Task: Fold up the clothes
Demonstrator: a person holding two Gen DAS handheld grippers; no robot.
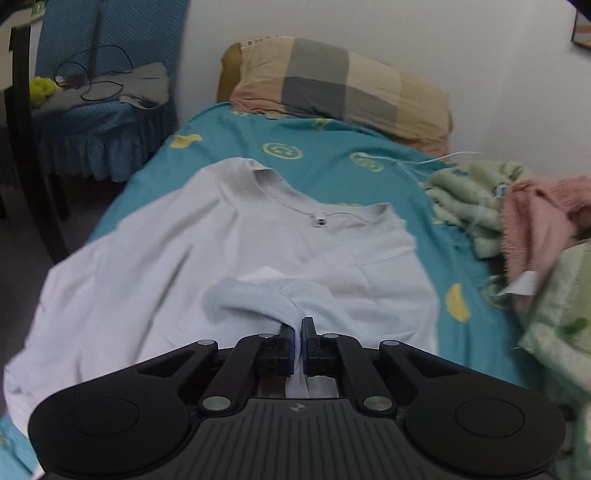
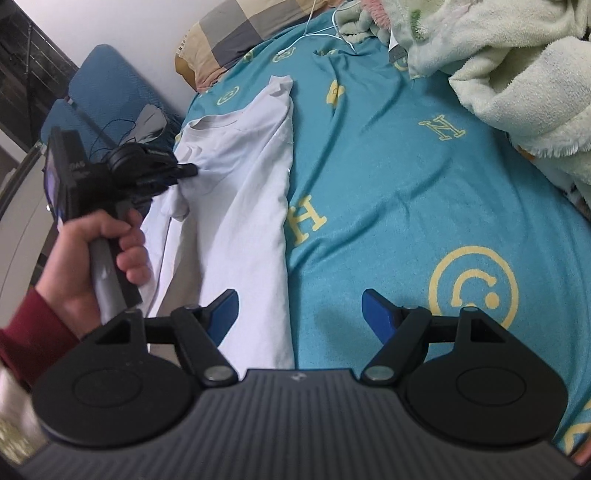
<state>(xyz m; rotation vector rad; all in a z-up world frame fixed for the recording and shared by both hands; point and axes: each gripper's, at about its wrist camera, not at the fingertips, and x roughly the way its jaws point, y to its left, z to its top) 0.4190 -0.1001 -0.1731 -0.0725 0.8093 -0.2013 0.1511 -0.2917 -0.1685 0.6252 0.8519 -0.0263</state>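
Shirt: white T-shirt (image 1: 155, 266) lies spread on the bed, collar toward the pillow, one sleeve folded in over the chest; its right edge runs straight down the sheet, while its left side hangs over the bed's edge.
Left gripper: left gripper (image 1: 298, 325) has its jaws pressed together on a bunched fold of the sleeve, cloth trailing down between the fingers; from the right wrist view it (image 2: 190, 170) bites the shirt near the chest.
Left hand: hand (image 2: 96, 251) wraps the grey handle, with a dark red sleeve (image 2: 33, 339) at the wrist.
Right gripper: right gripper (image 2: 299, 314) hovers with its blue pads spread wide, nothing between them; the left pad sits over the shirt's lower hem, the right pad over bare sheet.
Sheet: teal bedsheet (image 2: 388, 166) with yellow letters and ring marks covers the bed.
Pillow: checked beige and grey pillow (image 1: 332, 85) rests at the head, against the white wall.
Blankets: pale green fleece (image 1: 476, 199) and a pink piece (image 1: 535, 218) are heaped on the right side of the bed, apart from the shirt.
Cable: thin white cable (image 2: 314, 33) lies across the sheet near the fleece.
Chair: blue covered chair (image 1: 107, 122) stands beside the bed, holding a black cord and a grey cloth.
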